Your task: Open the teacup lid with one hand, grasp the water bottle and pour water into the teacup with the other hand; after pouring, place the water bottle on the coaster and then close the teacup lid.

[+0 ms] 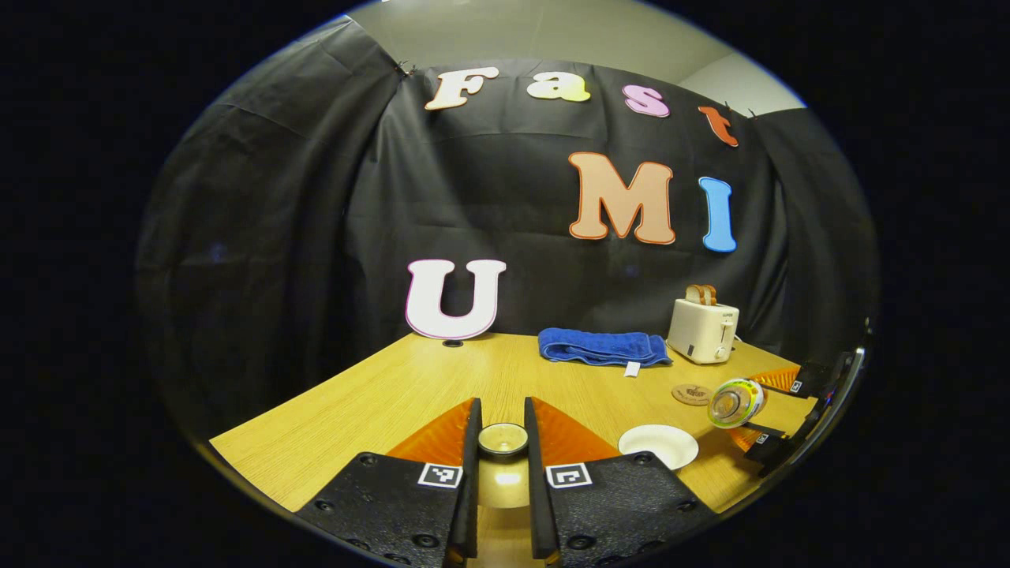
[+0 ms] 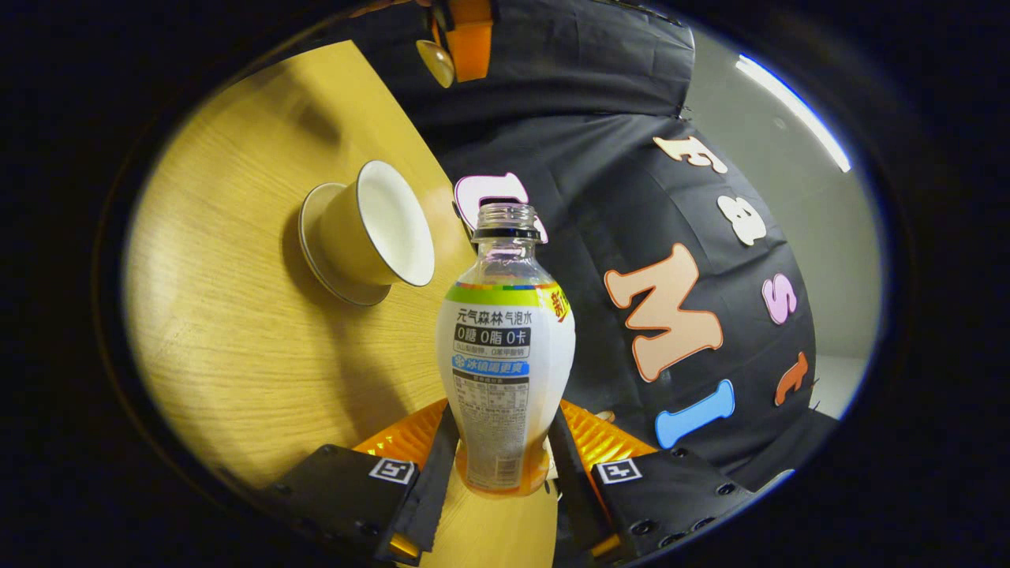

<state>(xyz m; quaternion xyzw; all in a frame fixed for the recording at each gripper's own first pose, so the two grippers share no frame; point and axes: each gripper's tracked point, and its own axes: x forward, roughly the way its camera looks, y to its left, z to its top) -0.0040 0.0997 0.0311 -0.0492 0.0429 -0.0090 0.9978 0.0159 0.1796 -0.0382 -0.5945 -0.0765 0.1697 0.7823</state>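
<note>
Wooden table (image 1: 371, 402): left gripper (image 1: 503, 442) held level above it, jaws clamped on the lid (image 1: 503, 439). Right gripper (image 2: 499, 465) rolled sideways, jaws clamped on the uncapped bottle (image 2: 503, 355), its neck beside the open cup (image 2: 371, 233). Left gripper view adds coaster (image 1: 692, 394), blue towel (image 1: 604, 347), toaster (image 1: 702, 330).

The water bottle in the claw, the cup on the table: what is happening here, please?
A person is working with two handheld claws. The right claw grips an uncapped water bottle, tipped sideways with its mouth toward the open teacup on its saucer. No water is seen flowing. The left claw holds the teacup lid lifted off. On the wooden table the coaster lies bare, beside a blue towel and a toaster.
</note>
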